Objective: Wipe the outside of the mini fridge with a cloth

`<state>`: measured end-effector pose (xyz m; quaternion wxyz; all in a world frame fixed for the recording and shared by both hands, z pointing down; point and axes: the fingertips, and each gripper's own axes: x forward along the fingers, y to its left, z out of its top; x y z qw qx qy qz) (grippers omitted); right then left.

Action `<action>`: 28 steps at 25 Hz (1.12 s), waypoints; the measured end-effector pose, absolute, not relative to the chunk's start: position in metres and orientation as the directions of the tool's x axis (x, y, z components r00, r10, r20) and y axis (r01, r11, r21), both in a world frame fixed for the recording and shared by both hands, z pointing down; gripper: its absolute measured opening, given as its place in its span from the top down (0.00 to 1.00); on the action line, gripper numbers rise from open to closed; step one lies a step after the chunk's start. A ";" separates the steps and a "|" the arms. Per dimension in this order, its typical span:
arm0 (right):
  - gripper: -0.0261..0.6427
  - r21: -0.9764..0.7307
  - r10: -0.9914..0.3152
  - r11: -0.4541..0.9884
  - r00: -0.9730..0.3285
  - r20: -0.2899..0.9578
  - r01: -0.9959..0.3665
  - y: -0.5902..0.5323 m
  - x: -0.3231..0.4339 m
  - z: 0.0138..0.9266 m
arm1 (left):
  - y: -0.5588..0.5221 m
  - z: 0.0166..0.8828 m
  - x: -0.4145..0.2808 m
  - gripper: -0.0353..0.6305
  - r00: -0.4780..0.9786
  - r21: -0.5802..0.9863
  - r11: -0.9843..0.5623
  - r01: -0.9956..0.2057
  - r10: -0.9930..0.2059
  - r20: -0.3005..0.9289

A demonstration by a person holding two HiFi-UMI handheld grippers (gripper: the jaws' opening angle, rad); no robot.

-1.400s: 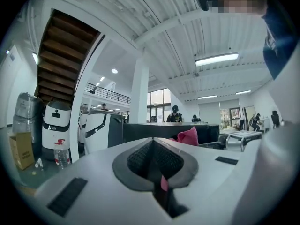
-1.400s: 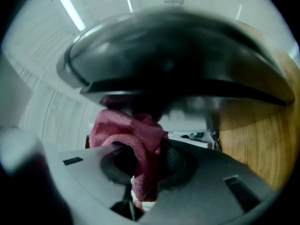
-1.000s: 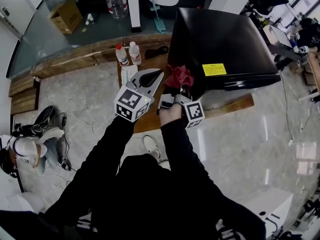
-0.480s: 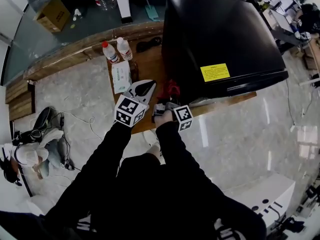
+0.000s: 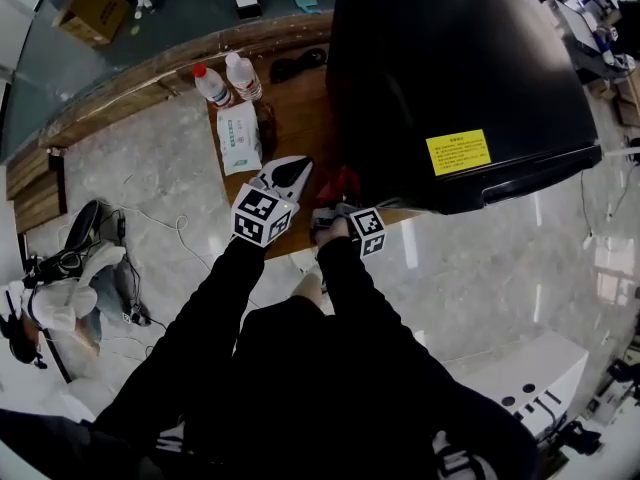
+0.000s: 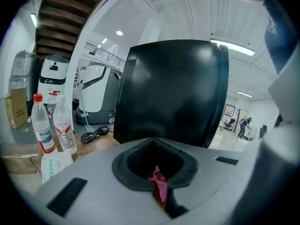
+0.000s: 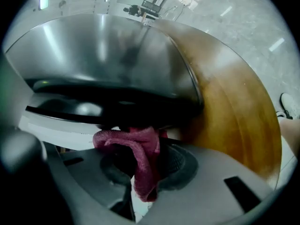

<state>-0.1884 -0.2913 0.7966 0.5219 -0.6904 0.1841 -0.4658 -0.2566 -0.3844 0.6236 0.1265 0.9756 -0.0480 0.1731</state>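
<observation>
From the head view, the black mini fridge (image 5: 450,78) fills the upper right of the frame, standing on a wooden table (image 5: 300,108). Both grippers are at its lower-left corner. The left gripper (image 5: 292,171) has its jaws together. The right gripper (image 5: 336,198) is just to its right, with the red cloth (image 5: 343,181) bunched at its tip against the foot of the fridge. Two bottles (image 5: 228,80) and a white packet (image 5: 238,138) sit on the table above the left gripper, close enough that I'd worry about a wide sweep knocking them over.

In the left gripper view, the fridge (image 6: 173,93) stands straight ahead, glossy enough to mirror the ceiling lights. The left gripper (image 6: 153,146) is closed, with a small pink fold of cloth (image 6: 159,184) caught in the seam.

In the right gripper view, the right gripper (image 7: 140,165) is clamped on a narrow fold of the cloth (image 7: 126,139), and the rest flops forward towards the fridge (image 7: 117,55). With such a small wad, I'd guess the hard jaws could scrape that shiny panel, or the cloth could pull free under pressure. It looks like nubbly, dark red towelling.
</observation>
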 end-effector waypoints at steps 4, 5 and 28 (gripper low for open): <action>0.83 -0.869 -0.784 -0.493 0.409 0.468 0.049 -0.285 -0.193 0.795 | -0.376 0.629 -0.259 0.94 0.939 0.253 -0.957 -0.144 -0.052 0.339; 0.83 -0.864 -0.804 -0.504 0.371 0.465 -0.010 -0.283 -0.199 0.788 | -0.372 0.629 -0.260 0.94 0.942 0.267 -0.952 -0.148 -0.053 0.332; 0.83 -0.531 -0.970 -0.124 -0.011 0.243 -0.838 -0.097 -0.273 0.498 | -0.148 0.521 -0.339 0.94 0.959 0.306 -0.948 0.086 0.162 0.233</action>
